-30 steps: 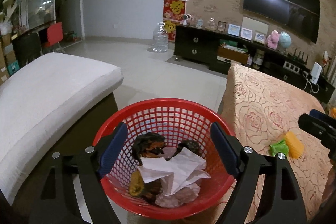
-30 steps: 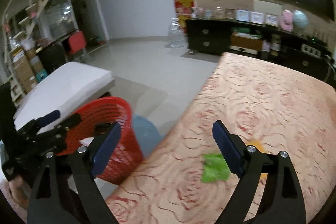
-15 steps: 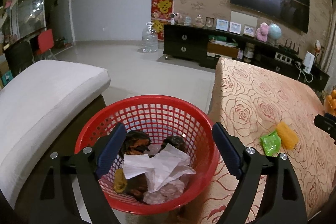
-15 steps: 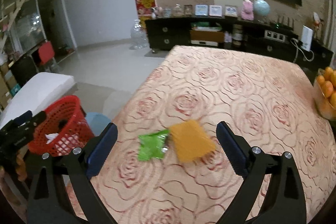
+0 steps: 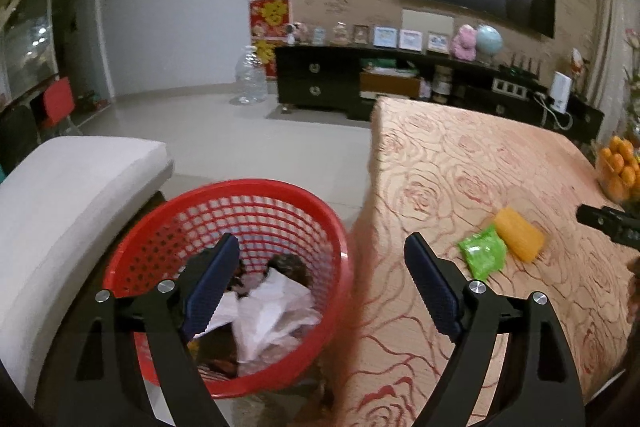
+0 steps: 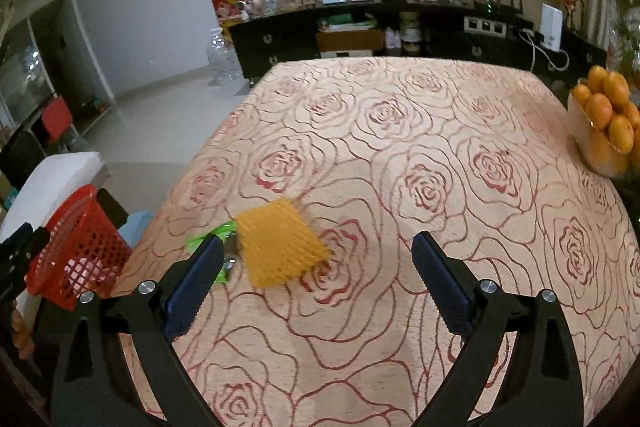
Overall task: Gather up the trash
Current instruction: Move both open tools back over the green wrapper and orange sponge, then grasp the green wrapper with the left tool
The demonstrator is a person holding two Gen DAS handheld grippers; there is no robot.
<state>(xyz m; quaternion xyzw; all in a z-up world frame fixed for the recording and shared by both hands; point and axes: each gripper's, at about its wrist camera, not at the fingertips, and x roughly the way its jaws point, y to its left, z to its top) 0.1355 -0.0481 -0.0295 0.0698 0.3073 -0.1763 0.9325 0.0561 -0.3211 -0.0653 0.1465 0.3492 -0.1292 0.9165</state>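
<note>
A: Orange foam mesh (image 6: 282,243) lies on the rose-patterned tablecloth (image 6: 440,131), just ahead of the right gripper (image 6: 316,277). Its jaws have just been opening and stand wide, with nothing between the pads.

B: And the green wrapper (image 6: 212,247)?

A: Touching the mesh on its left, half hidden behind the left finger. Both sit near the table's left edge.

B: What could go wrong?

A: I'd judge the mesh is soft and springy, so a shallow pinch could slip off it. A sideways nudge might push the wrapper over the edge, missing the red basket (image 5: 224,227) on the floor.

B: The left gripper (image 5: 322,285)?

A: Also wide open and empty, above the basket's right rim.

B: Counts?

A: 2 pieces on the table, 1 basket already holding crumpled white paper (image 5: 272,311) and dark scraps, 1 bowl of oranges (image 6: 608,119) far right.
</note>
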